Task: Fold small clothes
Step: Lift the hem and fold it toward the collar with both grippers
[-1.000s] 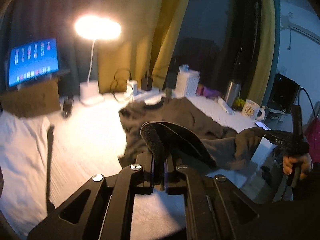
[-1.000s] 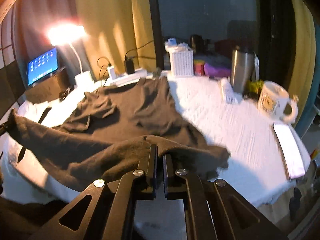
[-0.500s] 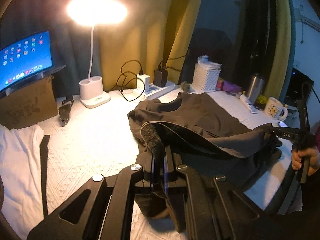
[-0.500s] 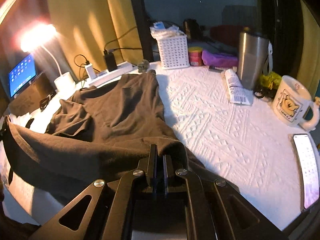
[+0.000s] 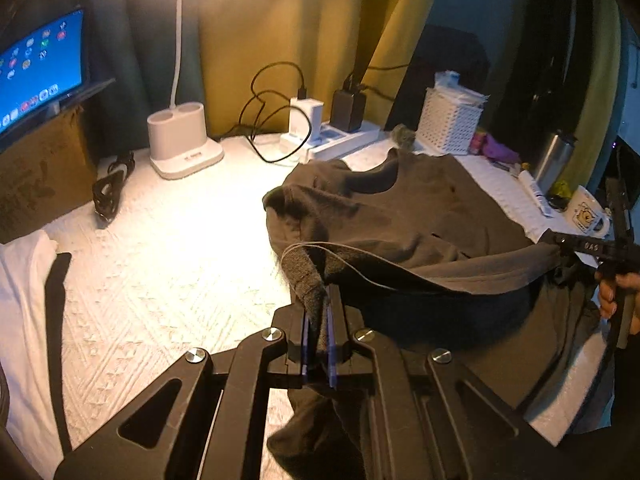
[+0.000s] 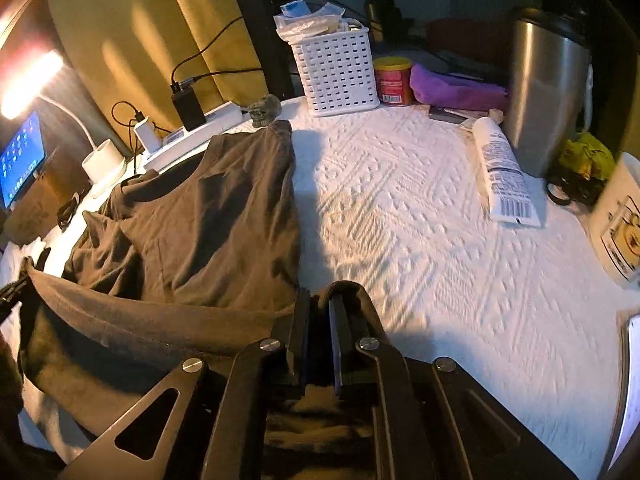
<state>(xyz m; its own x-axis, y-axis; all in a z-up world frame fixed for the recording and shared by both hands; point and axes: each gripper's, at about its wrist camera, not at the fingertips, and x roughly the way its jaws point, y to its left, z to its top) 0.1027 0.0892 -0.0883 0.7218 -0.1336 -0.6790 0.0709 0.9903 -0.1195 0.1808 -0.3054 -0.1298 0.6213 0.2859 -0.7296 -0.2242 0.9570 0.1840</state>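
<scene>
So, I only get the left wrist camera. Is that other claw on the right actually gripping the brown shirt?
Observer: Its own camera shows the hem of the shirt between the fingers of the right claw; those jaws have just been opening.
Visitor: What's the pink blur beside the white basket?
Observer: A red tin with a yellow lid, between basket and purple cloth.
Visitor: Anything out of my frame?
Observer: A lit phone lies on the white cover, this side of the mug.

- The right gripper (image 6: 319, 322) pinches the shirt's (image 6: 208, 216) hem; its jaws have just been opening slightly.
- The shirt lies on the white cover (image 6: 420, 240).
- A basket (image 6: 336, 74) and tumbler (image 6: 548, 92) stand behind.
</scene>
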